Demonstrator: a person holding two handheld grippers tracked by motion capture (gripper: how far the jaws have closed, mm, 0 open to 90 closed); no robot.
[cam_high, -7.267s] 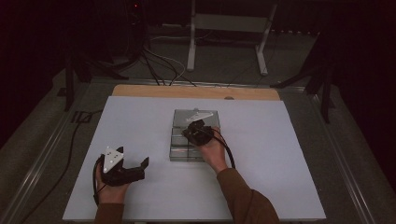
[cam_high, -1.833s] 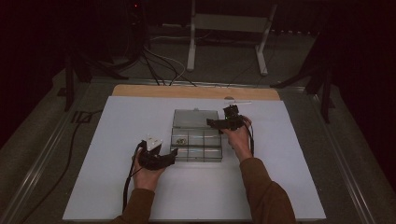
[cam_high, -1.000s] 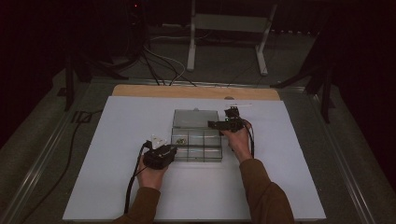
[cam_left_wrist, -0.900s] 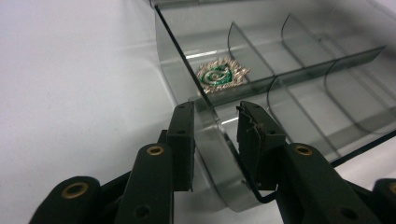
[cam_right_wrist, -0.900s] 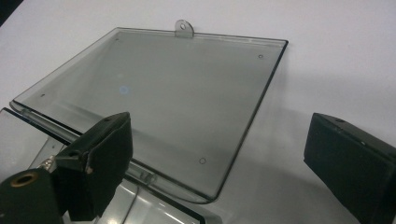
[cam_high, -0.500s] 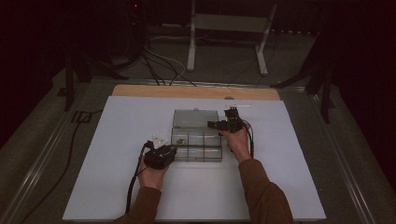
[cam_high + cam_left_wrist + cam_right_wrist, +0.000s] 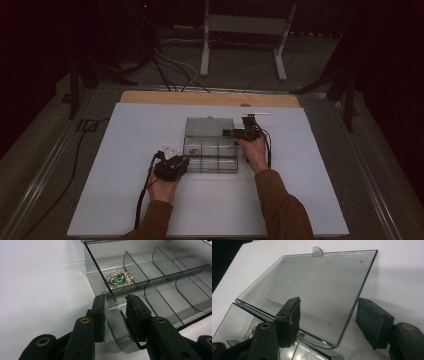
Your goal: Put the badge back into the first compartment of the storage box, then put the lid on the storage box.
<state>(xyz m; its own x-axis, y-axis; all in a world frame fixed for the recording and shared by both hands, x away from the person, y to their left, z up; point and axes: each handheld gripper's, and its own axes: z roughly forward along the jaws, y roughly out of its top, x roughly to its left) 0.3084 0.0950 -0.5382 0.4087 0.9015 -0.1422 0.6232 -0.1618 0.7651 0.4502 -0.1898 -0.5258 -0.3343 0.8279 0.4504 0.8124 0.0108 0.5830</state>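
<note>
A clear grey compartment box (image 7: 210, 156) lies mid-table with its lid (image 7: 209, 126) folded open flat behind it. A green and silver brooch (image 7: 119, 280) rests in one compartment. My left gripper (image 7: 183, 163) is at the box's near-left corner, shut on the corner wall (image 7: 117, 322), which stands between its pads. My right gripper (image 7: 226, 133) is at the lid's right side. Its jaws have just been closing and straddle the lid's edge (image 7: 352, 312) with neither pad touching it. The lid (image 7: 312, 285) has a small hanging tab (image 7: 317, 250).
The box sits on a white board (image 7: 125, 150) with a wooden strip (image 7: 200, 98) along its far edge. Beyond are a metal stand (image 7: 240, 30) and cables (image 7: 170, 70) on the dark floor. Each gripper trails a black cable (image 7: 142, 200).
Since the earliest frames my left hand came right to the box's corner and my right hand shifted to the lid's right side. Over the last second neither hand moved.
</note>
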